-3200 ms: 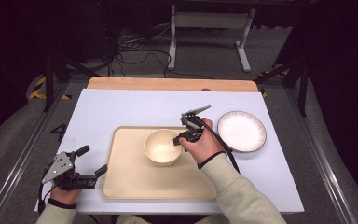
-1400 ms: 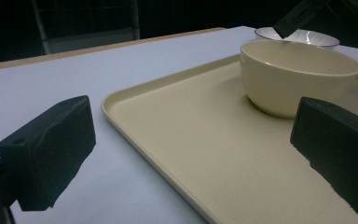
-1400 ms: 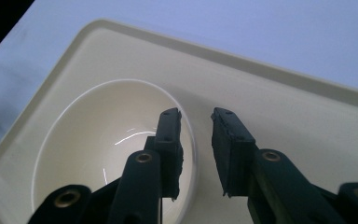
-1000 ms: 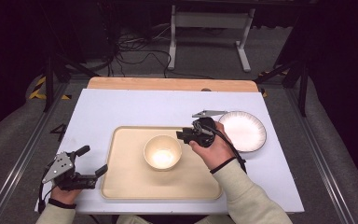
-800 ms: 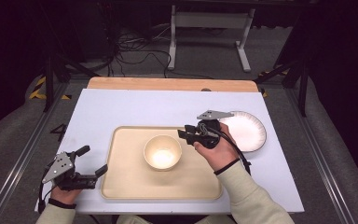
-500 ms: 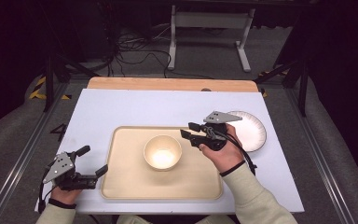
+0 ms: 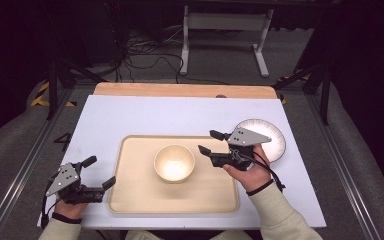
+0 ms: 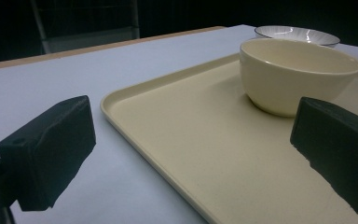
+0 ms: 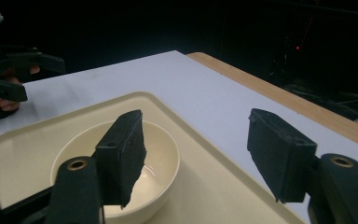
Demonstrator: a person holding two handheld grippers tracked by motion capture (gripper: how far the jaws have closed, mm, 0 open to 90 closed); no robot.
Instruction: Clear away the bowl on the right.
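A cream bowl stands upright in the middle of a beige tray. My right gripper hovers just right of the bowl, over the tray's right part, pointing left at it. Its jaws have just been opening and stand open with nothing between them. In the right gripper view the bowl lies below and beyond the right gripper. My left gripper rests open at the tray's left edge. In the left gripper view the left gripper looks across the tray toward the bowl.
A white plate lies on the pale table right of the tray, partly behind the right gripper; it appears as a white plate beyond the bowl. A wooden strip borders the far table edge. The left gripper shows far off.
The right gripper has drawn away from the bowl to the right, toward the plate, and its jaws have spread wider. The bowl stays on the tray. The left gripper has not moved.
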